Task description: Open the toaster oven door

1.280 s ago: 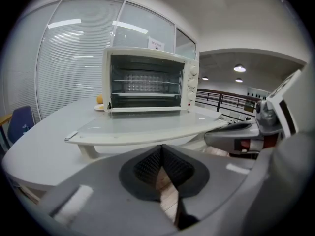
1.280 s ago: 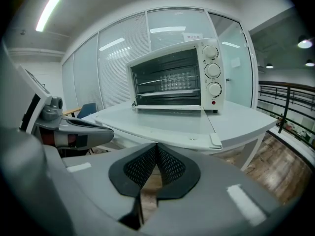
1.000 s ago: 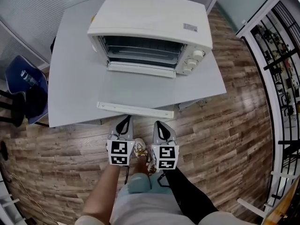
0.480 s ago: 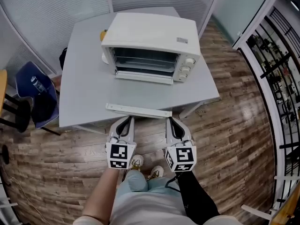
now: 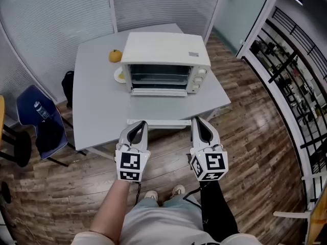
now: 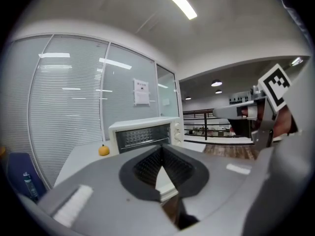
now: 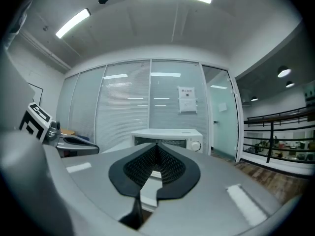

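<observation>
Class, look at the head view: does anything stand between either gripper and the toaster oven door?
Nothing visible does. The door lies open, its handle close to the left gripper and right gripper. The orange sits left of the toaster oven, off that path.

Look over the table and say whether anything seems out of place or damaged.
Nothing looks spilled or broken. The toaster oven sits on the table, its glass door already folded down flat, handle near the table's front edge. An orange sits beside it.
</observation>
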Demonstrator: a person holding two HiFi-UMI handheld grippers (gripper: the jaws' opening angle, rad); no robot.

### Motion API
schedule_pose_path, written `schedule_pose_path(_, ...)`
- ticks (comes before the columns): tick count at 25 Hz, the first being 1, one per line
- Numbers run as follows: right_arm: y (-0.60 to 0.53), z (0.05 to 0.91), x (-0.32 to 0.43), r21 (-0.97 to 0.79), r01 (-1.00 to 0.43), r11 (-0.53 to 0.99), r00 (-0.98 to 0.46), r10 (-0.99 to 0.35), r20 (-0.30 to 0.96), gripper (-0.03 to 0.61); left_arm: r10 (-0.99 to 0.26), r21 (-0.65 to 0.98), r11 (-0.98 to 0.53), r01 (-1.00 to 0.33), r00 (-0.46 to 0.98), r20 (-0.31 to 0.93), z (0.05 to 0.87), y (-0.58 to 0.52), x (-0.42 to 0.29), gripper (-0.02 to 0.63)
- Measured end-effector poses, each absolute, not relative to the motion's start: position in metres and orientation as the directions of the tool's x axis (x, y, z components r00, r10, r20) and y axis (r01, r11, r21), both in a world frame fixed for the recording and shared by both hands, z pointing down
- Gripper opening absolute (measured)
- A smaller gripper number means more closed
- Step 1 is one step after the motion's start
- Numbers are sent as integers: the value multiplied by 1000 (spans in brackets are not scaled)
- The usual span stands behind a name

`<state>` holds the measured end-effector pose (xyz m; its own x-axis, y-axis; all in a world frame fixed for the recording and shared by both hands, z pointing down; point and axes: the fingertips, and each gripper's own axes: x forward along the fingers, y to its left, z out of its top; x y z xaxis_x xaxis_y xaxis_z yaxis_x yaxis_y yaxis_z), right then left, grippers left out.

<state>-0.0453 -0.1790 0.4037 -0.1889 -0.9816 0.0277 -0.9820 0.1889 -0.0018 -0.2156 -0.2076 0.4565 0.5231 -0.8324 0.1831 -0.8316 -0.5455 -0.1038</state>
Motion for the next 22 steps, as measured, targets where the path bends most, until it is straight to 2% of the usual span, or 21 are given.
schedule_pose_path(10,-141,364,-60,31,-994,101,-101,-995,-20,5,-803,-104,-594,-798,581,132,412,-190,-236,55)
schedule_pose_path(22,-134,342,-50,43,-994,98,-100,-993,-60,5,-802,-98,-597,-796,588,105,392,-185,-225,55)
